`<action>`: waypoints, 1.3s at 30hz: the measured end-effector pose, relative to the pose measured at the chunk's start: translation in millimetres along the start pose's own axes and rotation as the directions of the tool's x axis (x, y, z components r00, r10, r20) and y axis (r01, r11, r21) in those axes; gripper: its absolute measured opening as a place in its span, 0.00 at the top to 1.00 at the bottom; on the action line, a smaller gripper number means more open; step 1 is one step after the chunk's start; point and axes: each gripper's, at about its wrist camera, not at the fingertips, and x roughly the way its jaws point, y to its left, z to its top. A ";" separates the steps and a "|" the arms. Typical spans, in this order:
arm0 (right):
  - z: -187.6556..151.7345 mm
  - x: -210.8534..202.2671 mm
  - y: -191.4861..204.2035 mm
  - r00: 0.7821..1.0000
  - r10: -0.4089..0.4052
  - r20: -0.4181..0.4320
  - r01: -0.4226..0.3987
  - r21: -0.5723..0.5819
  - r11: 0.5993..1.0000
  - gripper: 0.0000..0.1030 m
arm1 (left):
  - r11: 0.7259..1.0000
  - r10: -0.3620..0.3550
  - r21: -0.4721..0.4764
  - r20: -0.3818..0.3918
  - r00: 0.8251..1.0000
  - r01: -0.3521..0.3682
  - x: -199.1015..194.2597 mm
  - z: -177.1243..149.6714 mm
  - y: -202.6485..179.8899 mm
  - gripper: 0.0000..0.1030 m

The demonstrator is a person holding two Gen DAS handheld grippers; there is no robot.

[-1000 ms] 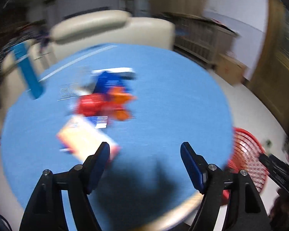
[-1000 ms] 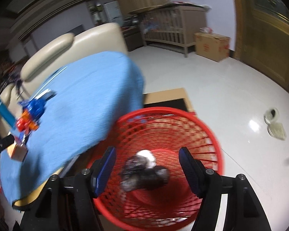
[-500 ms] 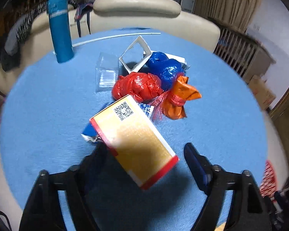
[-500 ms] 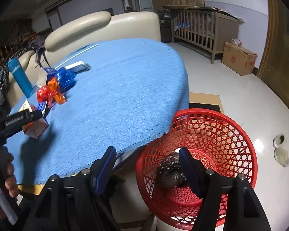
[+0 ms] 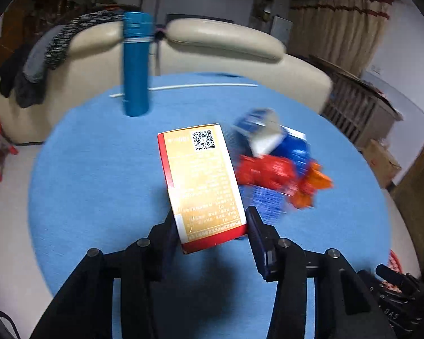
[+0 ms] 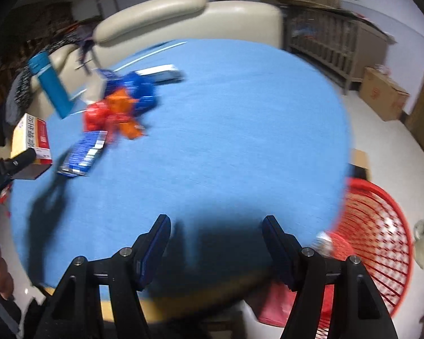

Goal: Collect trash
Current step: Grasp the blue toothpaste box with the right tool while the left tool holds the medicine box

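Left tool (image 5: 210,226) pinches box (image 5: 203,180); carry level to basket (image 6: 381,226) off desk's right edge. Right tool (image 6: 216,236) spread, empty.

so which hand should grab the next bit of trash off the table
Right. Its tongs are open and empty over the blue table, facing the pile of wrappers. The left tongs are shut on the box, which has to go to the red basket first.
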 end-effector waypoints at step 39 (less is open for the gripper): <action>76.7 108.4 220.5 0.951 0.287 -0.120 -0.307 -0.231 0.923 0.58 | 0.997 0.075 -0.014 -0.065 0.995 -0.076 30.5 -4.6 82.6 0.53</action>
